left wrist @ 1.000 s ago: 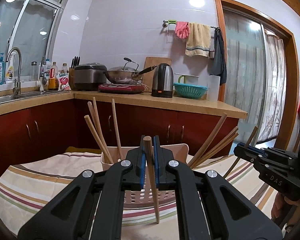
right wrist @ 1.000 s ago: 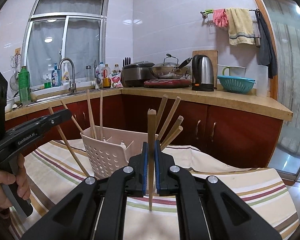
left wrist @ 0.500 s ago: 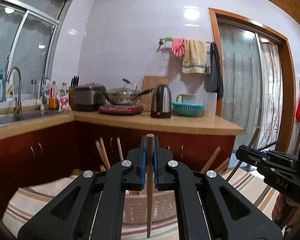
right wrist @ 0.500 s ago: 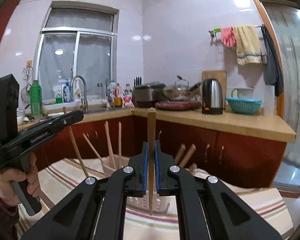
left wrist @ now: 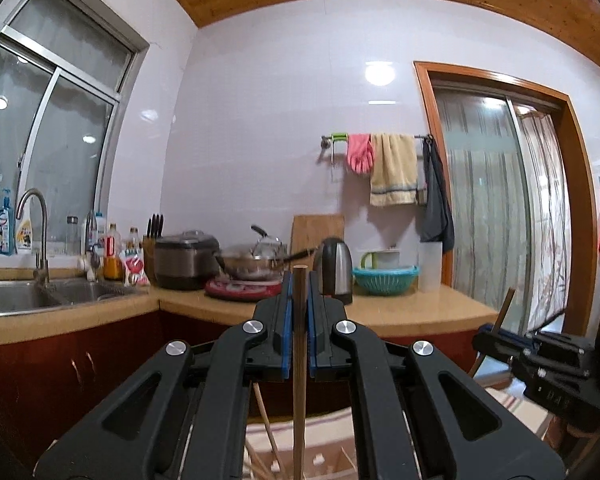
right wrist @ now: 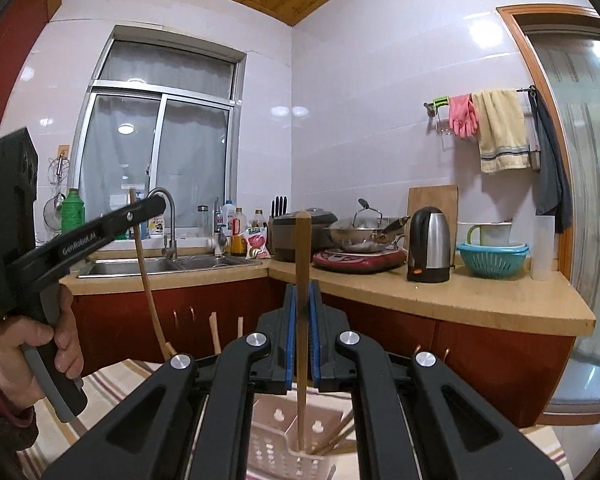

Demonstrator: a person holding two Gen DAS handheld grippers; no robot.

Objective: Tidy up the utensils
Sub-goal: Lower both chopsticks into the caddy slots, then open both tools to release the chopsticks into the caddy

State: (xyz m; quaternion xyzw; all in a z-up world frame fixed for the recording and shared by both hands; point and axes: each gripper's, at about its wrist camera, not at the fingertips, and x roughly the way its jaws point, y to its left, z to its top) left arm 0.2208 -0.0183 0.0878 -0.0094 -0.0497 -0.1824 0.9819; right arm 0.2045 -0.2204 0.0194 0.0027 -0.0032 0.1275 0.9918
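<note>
Lifting both chopsticks higher than a second ago, we keep left gripper [left wrist: 299, 330] clamped on one chopstick [left wrist: 299, 400] and right gripper [right wrist: 302, 340] on another [right wrist: 302, 320], tips now over the perforated basket [right wrist: 284, 436], ready to drop.

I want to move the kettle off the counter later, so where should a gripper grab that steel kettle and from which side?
Take the steel kettle by its black handle, the upright strip along its left side in the right wrist view. Come in level from that side, over the red cooktop, with the fingers either side of the handle. The rounded steel body looks too wide and slick to pinch, and the blue basket crowds its other side.
</note>
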